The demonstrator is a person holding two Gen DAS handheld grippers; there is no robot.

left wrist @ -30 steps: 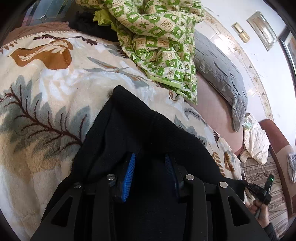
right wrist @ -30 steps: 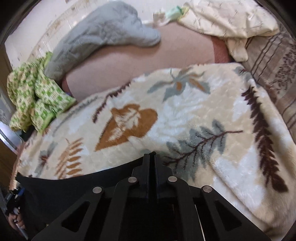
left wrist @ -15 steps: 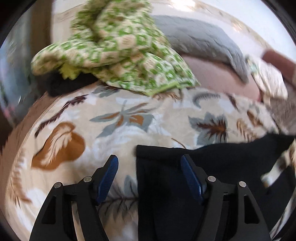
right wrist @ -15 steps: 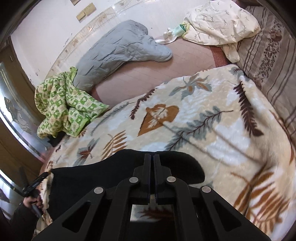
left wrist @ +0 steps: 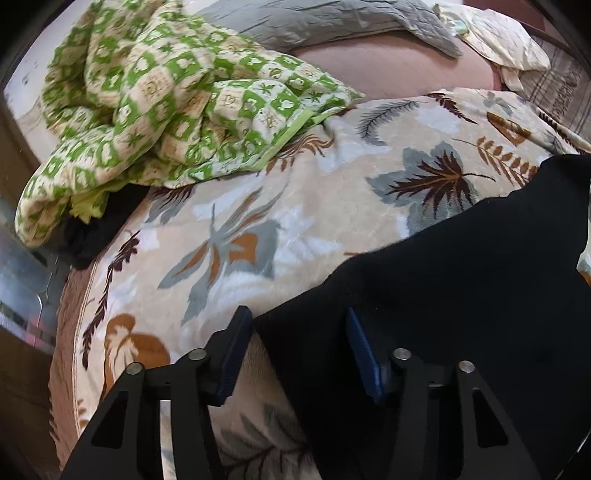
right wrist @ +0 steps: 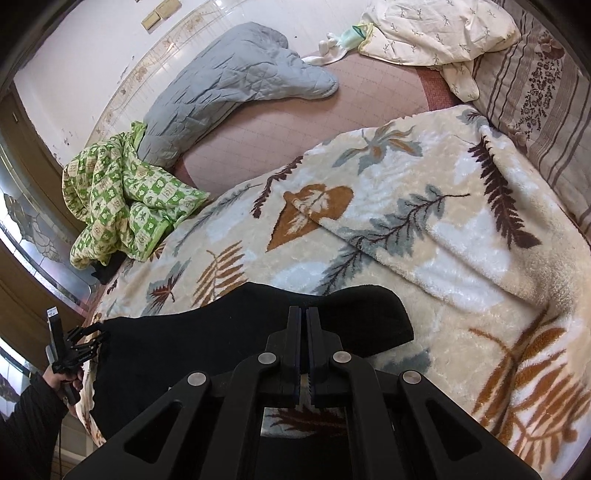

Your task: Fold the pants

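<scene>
The black pants (left wrist: 461, 288) lie spread on the leaf-patterned cream blanket (left wrist: 295, 192). My left gripper (left wrist: 295, 332) is open, its blue-padded fingers (left wrist: 236, 347) straddling the pants' near left edge, holding nothing. In the right wrist view the pants (right wrist: 192, 347) stretch left across the blanket (right wrist: 461, 240). My right gripper (right wrist: 303, 314) is shut on a raised edge of the pants. The left gripper (right wrist: 83, 341) also shows at the far left by the pants' other end.
A crumpled green-checked quilt (left wrist: 166, 96) and a grey quilted pad (right wrist: 229, 85) lie at the back of the pink mattress (right wrist: 332, 122). A cream sheet (right wrist: 436, 33) and a striped pillow (right wrist: 535, 85) sit at the right. The bed's left edge drops off.
My left gripper let go of the pants, opened and swung to the pants' left edge. My right gripper, still shut on the pants, lifted and pulled back, so more of the bed shows.
</scene>
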